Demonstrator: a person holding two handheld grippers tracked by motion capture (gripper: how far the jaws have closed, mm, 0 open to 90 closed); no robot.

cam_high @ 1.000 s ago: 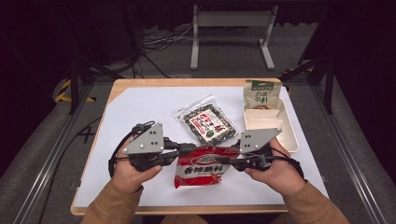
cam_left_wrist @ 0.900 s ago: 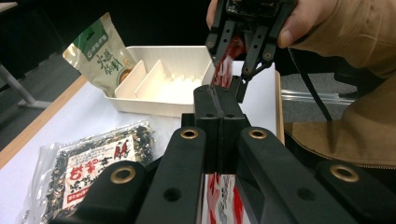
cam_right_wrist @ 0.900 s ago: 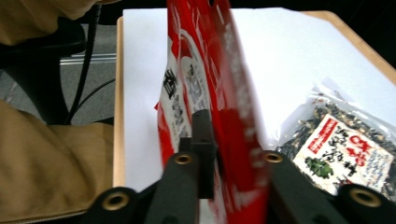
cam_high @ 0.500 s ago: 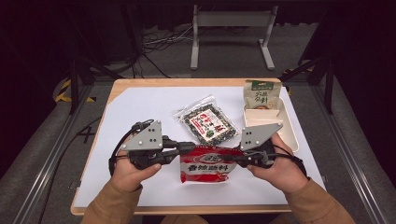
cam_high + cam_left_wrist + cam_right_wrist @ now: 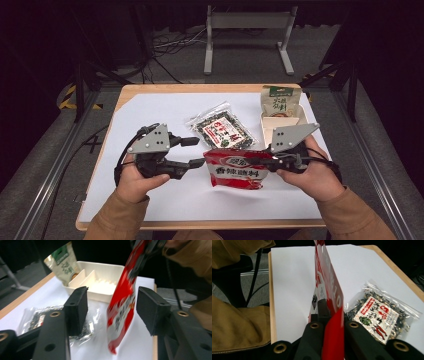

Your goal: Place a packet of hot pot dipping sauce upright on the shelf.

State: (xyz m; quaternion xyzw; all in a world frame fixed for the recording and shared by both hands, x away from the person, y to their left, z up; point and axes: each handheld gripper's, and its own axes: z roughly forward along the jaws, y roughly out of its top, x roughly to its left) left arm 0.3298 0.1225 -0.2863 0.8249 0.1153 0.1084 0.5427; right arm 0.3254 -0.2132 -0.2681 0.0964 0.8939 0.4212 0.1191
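Note:
A red snack packet (image 5: 235,170) hangs just above the white sheet at the table's front middle. My right gripper (image 5: 265,161) is shut on its right edge, and in the right gripper view the red packet (image 5: 332,297) stands on edge, pinched between the jaws of that gripper (image 5: 329,315). My left gripper (image 5: 196,152) is open at the packet's left end; its jaws have just been opening. In the left gripper view the packet (image 5: 122,307) hangs blurred between the spread jaws of the left gripper (image 5: 111,300), touching neither pad.
A clear packet of dark seaweed mix (image 5: 222,129) lies flat behind the red one. At the back right a white divided tray (image 5: 272,125) stands with a green-topped packet (image 5: 277,100) leaning in it. White paper covers the wooden table (image 5: 150,90).
The left jaws have opened and let go of the red packet's left end. The right gripper, still shut on the packet, has risen slightly with it.

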